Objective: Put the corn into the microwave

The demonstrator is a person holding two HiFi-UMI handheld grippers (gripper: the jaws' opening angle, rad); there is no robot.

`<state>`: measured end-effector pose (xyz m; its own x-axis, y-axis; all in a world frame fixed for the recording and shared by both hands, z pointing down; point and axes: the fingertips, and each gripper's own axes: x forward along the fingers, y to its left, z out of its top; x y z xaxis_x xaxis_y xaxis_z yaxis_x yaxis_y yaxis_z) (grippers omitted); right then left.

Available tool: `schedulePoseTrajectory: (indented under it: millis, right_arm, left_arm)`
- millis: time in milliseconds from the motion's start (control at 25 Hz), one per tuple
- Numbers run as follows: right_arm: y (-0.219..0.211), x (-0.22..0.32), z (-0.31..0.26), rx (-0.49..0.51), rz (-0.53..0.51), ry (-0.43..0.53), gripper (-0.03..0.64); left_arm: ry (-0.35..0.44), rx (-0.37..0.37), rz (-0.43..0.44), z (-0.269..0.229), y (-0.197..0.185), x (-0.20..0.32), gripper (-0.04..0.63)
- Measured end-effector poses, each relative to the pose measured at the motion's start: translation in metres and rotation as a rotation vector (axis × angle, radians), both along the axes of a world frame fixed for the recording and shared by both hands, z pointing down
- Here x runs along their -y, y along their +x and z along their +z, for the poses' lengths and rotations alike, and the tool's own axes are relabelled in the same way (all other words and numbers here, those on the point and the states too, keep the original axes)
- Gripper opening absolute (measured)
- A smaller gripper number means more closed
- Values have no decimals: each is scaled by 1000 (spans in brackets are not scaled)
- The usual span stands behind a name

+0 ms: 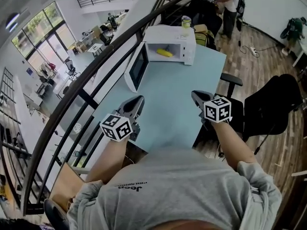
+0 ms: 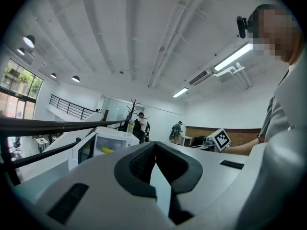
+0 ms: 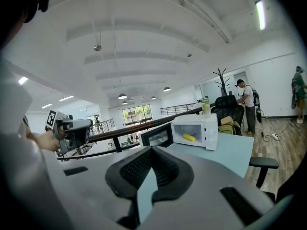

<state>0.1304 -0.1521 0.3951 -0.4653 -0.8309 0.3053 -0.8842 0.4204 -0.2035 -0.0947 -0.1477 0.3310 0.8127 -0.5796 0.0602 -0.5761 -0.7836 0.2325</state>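
corn [image 3: 189, 137] inside microwave [image 3: 209, 131], clearest in right gripper view

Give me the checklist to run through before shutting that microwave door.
1. Corn inside the microwave: ok, it lies on the cavity floor.
2. Door shut: not ok, it stands wide open, swung out to the left in the head view.
3. Left gripper free for the push: ok, jaws together, nothing between them.
4. Right gripper free: ok, jaws together, nothing held.
5. Bottle on top of the microwave upright: ok.
6. Grippers at the door: not ok, both hang at the table's near end, apart from it.
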Motion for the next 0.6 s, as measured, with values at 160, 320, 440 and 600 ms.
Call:
schedulePoseTrajectory:
  millis: [160, 320, 440, 600]
  right_arm:
    - [-1, -14, -2, -1, 7, -8, 18]
    - [6, -33, -6, 24, 11, -5, 18]
    - [12, -42, -7, 44, 3, -3, 18]
    - [18, -48, 0, 64, 1, -12, 18]
  left_arm:
    - [-10, -20, -2, 10, -11, -1, 18]
    - [-22, -28, 12, 16, -5, -10, 18]
    - [-14, -33, 25, 14, 6, -16, 18]
    - [-10, -22, 23, 18, 11, -21, 18]
